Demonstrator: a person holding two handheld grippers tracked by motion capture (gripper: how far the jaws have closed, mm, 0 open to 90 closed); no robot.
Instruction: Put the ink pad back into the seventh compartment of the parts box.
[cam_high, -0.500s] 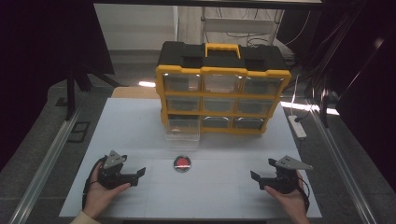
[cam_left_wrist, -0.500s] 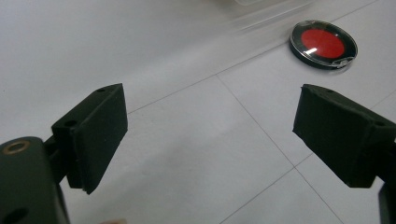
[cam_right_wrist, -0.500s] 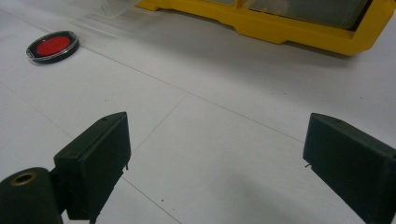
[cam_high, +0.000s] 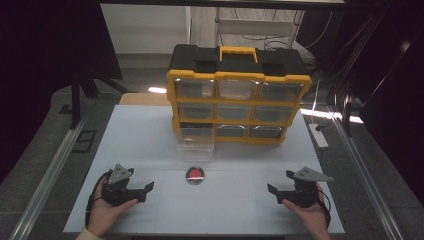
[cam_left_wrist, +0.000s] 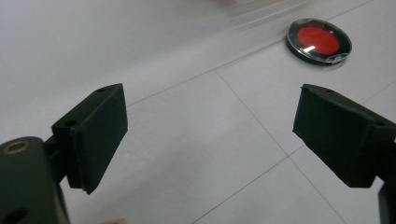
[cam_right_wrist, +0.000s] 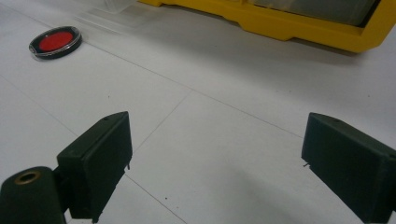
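White table (cam_high: 150, 130), yellow-and-black drawer cabinet (cam_high: 239, 95) at the far side, small round case with a red centre (cam_high: 195, 175) on the bare surface in front of it. Bottom-left clear drawer (cam_high: 196, 138) pulled out toward the near side, the other drawers flush.

Left gripper (cam_high: 142, 190) at the near left, jaws spread wide, nothing between them; right gripper (cam_high: 275, 192) at the near right, likewise wide open and empty. Both low over the table, pointing inward toward the middle. Round case roughly midway between them, a little farther out, apart from both, near the open drawer's front but not touching it.

Judged from this: drawer already open, case not yet picked up, so likely an early stage, with grasp, carry and drop into the drawer left, and probably closing the drawer after.

Plenty of free table between each gripper and the case, no obstacles on either path. Near table edge close under the hands; side edges well apart from the case. Tightest spot likely the drawer's front lip, just beyond the case.
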